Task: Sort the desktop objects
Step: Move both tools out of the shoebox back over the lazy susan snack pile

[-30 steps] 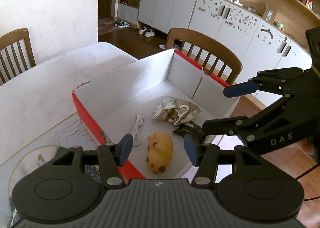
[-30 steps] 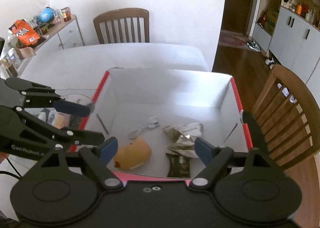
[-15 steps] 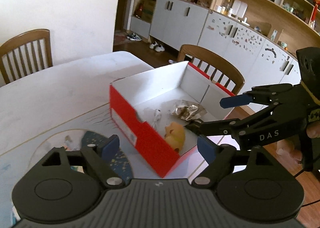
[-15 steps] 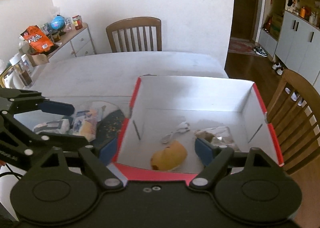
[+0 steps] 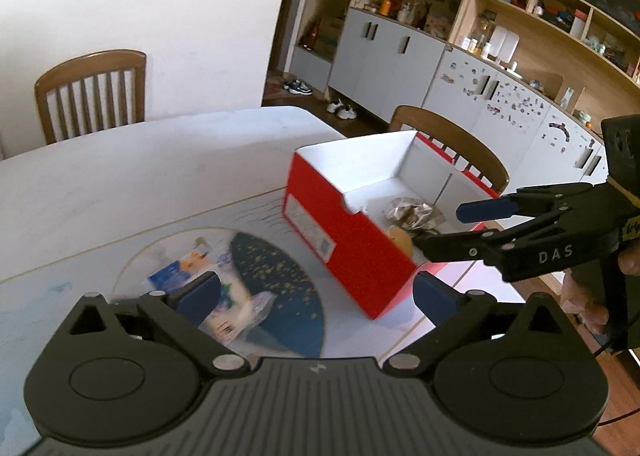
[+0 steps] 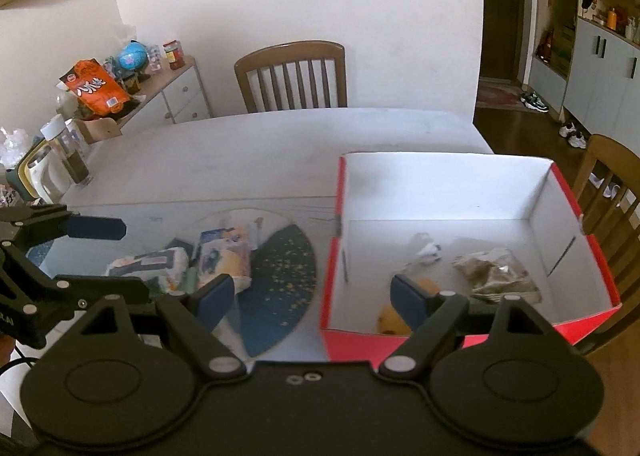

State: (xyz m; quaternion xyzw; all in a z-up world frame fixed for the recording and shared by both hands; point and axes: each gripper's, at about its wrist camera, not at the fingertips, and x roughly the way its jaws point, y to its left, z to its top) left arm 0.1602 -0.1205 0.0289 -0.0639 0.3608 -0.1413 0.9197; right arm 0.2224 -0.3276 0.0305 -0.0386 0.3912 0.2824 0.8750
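A red box with a white inside (image 6: pixel 560 195) (image 5: pixel 320 211) stands on the table at the right. In it lie a yellow toy (image 6: pixel 390 320) (image 5: pixel 400 242), a white cable (image 6: pixel 428 250) and a crumpled foil wrapper (image 6: pixel 496 270) (image 5: pixel 412 211). Left of the box, several snack packets (image 6: pixel 216 256) (image 5: pixel 188 276) lie on a round mat (image 6: pixel 280 280). My left gripper (image 5: pixel 316 292) is open and empty, above the mat. My right gripper (image 6: pixel 312 296) is open and empty, over the box's left wall; it also shows in the left wrist view (image 5: pixel 448 228).
The white table (image 6: pixel 280 151) stretches away behind the box. Wooden chairs stand at the far side (image 6: pixel 292 75) and at the right (image 6: pixel 612 183). A sideboard with bottles and snacks (image 6: pixel 120 95) is at the left. Cupboards (image 5: pixel 400 55) line the far wall.
Both grippers have pulled back and to the left, away from the box. The mat and its packets have come into view. Both have stayed open.
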